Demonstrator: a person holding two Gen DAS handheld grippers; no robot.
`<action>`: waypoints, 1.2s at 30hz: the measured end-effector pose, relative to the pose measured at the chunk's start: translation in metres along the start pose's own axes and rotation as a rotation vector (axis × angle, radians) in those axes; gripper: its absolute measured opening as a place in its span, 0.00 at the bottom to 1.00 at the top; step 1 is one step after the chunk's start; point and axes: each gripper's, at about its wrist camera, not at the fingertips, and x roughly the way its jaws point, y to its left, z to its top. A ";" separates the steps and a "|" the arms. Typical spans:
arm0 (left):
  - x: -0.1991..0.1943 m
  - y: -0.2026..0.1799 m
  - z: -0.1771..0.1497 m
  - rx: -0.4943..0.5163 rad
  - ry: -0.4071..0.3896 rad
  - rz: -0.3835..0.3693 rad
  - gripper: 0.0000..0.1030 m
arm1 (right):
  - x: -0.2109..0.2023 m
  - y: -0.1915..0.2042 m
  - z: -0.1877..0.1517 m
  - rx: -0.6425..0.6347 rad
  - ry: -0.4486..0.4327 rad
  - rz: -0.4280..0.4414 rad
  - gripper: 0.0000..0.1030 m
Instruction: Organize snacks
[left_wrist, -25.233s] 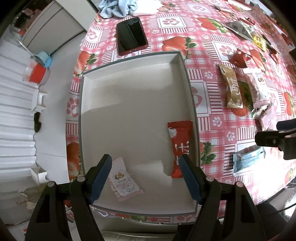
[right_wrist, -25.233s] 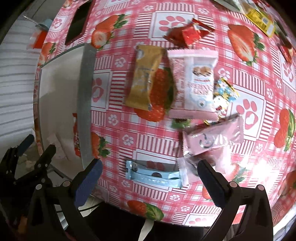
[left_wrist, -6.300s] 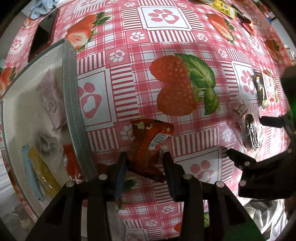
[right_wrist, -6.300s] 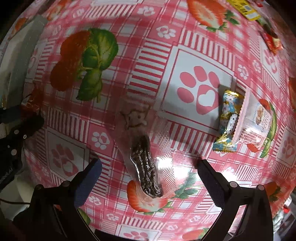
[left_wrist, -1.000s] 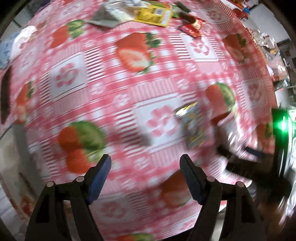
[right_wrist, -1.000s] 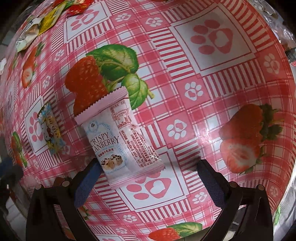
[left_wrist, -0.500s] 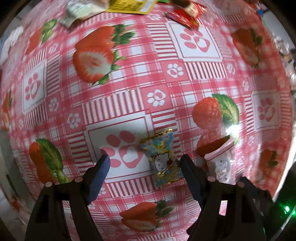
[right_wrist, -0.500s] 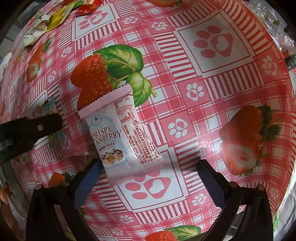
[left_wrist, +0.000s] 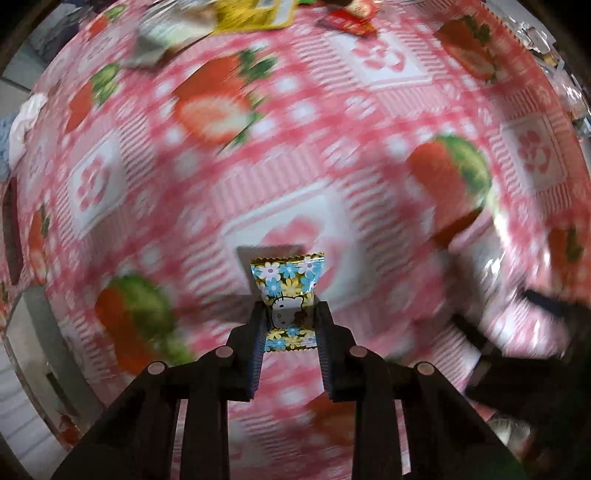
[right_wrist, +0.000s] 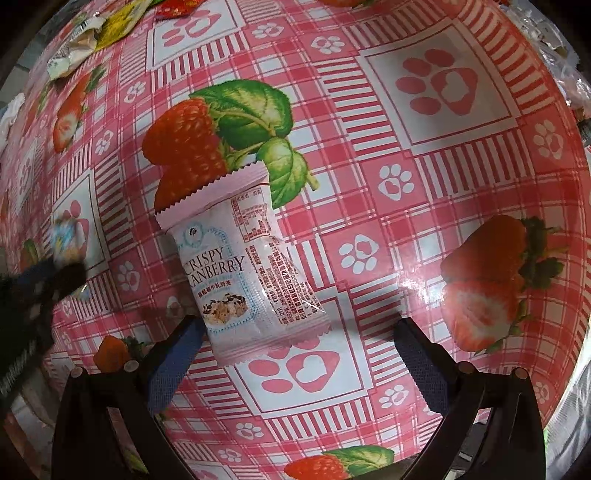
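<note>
A small gold packet with blue flowers and a cartoon cat (left_wrist: 286, 291) is clamped between the blue pads of my left gripper (left_wrist: 289, 314), which is shut on it above the strawberry tablecloth (left_wrist: 332, 110). The same packet (right_wrist: 64, 236) shows blurred at the left of the right wrist view. A pink and white cranberry snack packet (right_wrist: 236, 273) lies flat on the cloth. My right gripper (right_wrist: 299, 332) hangs open over its near end, with the left pad (right_wrist: 173, 362) beside the packet and the right pad well clear.
Yellow (left_wrist: 255, 14) and red (left_wrist: 347, 22) wrappers lie at the far side of the table. The grey edge of the white tray (left_wrist: 29, 332) shows at the lower left. Clear bags (right_wrist: 576, 85) sit past the right table edge.
My left gripper came down around the flowered packet and shut on it; the view is now blurred with motion. The right gripper shifted slightly and stays open over the pink packet.
</note>
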 end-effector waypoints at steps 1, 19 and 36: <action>0.001 0.008 -0.009 0.000 0.001 0.004 0.27 | 0.001 0.001 0.002 0.000 0.015 -0.003 1.00; 0.007 0.060 -0.059 -0.136 0.017 -0.007 0.30 | -0.003 0.057 0.027 -0.187 0.016 -0.017 1.00; -0.043 0.138 -0.097 -0.146 -0.078 -0.108 0.28 | -0.040 0.114 0.032 -0.239 -0.020 0.086 0.43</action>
